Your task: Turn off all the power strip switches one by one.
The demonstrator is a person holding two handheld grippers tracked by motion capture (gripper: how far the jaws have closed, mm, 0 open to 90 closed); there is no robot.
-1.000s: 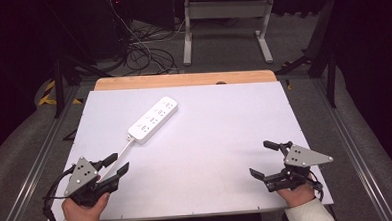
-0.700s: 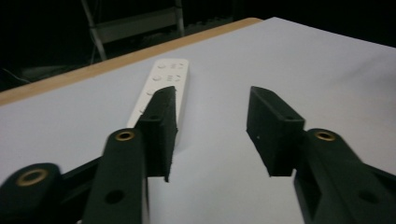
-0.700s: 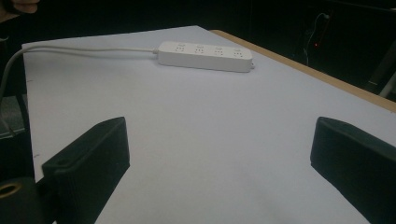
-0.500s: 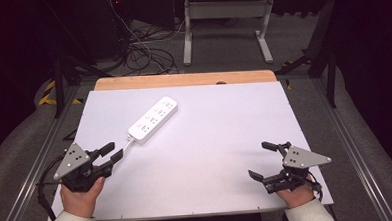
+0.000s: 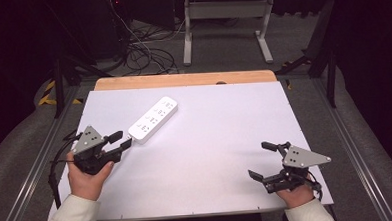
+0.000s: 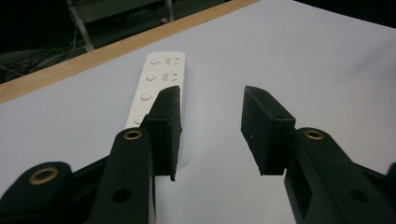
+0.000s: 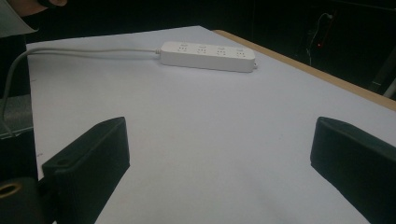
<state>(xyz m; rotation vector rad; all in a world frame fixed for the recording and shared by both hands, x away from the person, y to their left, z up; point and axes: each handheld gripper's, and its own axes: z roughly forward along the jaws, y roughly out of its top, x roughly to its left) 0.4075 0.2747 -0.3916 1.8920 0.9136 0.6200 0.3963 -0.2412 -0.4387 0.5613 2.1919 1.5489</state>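
The work with the white power strip is only beginning, as far as the pictures show: nothing is gripped yet, and the strip is lying flat and slanted on the white table, its near end pointing toward the left gripper.

That gripper is sitting with its jaws apart and empty, their tips just short of the strip's near end, where the cable leaves it. In the left gripper view the strip is lying ahead of the left-hand finger and partly hidden behind it, rather than centred in the gap; the other finger is facing bare table. So the reach looks nearly made, but the strip is not yet between the fingers.

The right gripper is resting near the table's front edge, well apart from the strip, its jaws spread wide and holding nothing. In the right gripper view the strip is lying far ahead of the fingers, with its white cable trailing off toward the table's edge.

What is left, by my judgement, is lining up, closing, and everything after.
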